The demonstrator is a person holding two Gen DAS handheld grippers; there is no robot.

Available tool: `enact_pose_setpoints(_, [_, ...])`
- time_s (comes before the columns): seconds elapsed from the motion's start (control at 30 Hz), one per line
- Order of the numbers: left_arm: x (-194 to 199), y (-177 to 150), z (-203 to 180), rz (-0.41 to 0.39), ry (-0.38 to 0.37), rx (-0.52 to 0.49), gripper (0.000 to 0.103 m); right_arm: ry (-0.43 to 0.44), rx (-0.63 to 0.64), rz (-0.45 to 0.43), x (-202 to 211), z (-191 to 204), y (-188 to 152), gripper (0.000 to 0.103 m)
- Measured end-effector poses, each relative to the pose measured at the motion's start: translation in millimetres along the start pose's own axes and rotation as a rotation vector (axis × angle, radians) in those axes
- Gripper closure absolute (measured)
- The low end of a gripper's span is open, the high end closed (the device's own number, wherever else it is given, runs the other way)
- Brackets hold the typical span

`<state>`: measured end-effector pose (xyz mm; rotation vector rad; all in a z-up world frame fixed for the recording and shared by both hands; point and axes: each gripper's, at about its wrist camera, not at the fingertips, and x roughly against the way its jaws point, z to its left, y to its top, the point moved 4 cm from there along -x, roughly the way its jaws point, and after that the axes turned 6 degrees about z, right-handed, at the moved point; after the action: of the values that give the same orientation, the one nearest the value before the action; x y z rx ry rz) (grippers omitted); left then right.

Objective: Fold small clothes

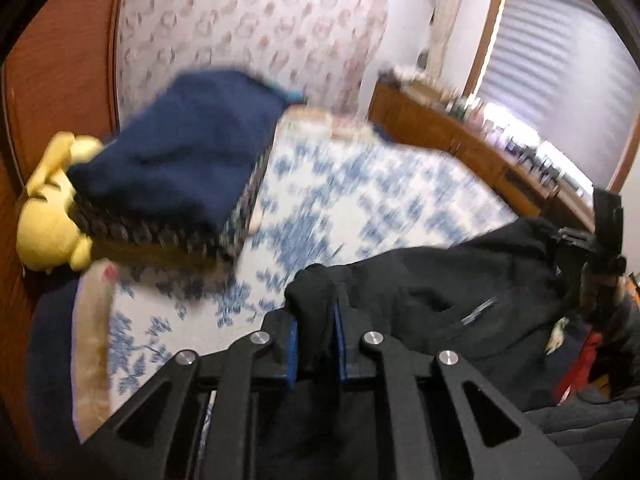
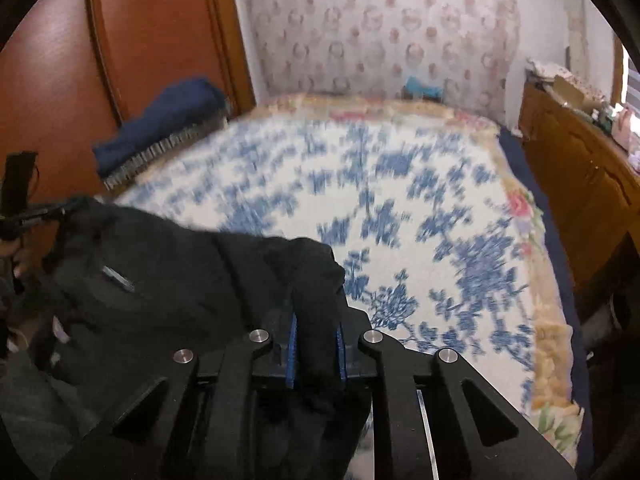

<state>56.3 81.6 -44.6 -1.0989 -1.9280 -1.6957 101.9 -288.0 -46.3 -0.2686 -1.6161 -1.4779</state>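
We see the blue-flowered white bedspread [image 2: 400, 208] lying open ahead; the folded navy blanket pile [image 1: 180, 152] and yellow plush toy [image 1: 48, 216] crowd its left edge, the wooden dresser [image 2: 580, 176] its right.
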Motion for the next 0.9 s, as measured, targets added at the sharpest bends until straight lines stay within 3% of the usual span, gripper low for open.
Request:
enact_pose_setpoints(0.33, [152.5, 44.1, -48.0, -0.326, -0.034, -0.081, 0.092, -0.028, 0.112, -0.225, 144.7, 44.4, 35.8, 0.093])
enact_pose_setpoints(0.57, [197.6, 121.0, -51.4, -0.437, 0.025, -0.152, 0.092, -0.085, 0.21, -0.399, 237.8, 54.6, 106.1, 0.093])
enact_pose_setpoints(0.67, [179.9, 169.6, -50.5, -0.435, 0.085, -0.169, 0.091, -0.136, 0.216, -0.411, 243.6, 40.9, 157.3, 0.093])
enact_pose_setpoints(0.73, [147.1, 205.9, -45.7, -0.415, 0.134, -0.172, 0.09, -0.184, 0.204, -0.385, 226.6, 25.2, 189.9, 0.093])
enact_pose_setpoints(0.87, [49.1, 250.9, -35.0, -0.32, 0.185, -0.187, 0.081, -0.309, 0.161, -0.259, 130.4, -25.6, 244.2, 0.09])
enact_pose_setpoints(0.9, [14.2, 257.8, -28.7, -0.283, 0.18, -0.187, 0.08, -0.337, 0.144, -0.216, 98.4, -42.6, 249.6, 0.085])
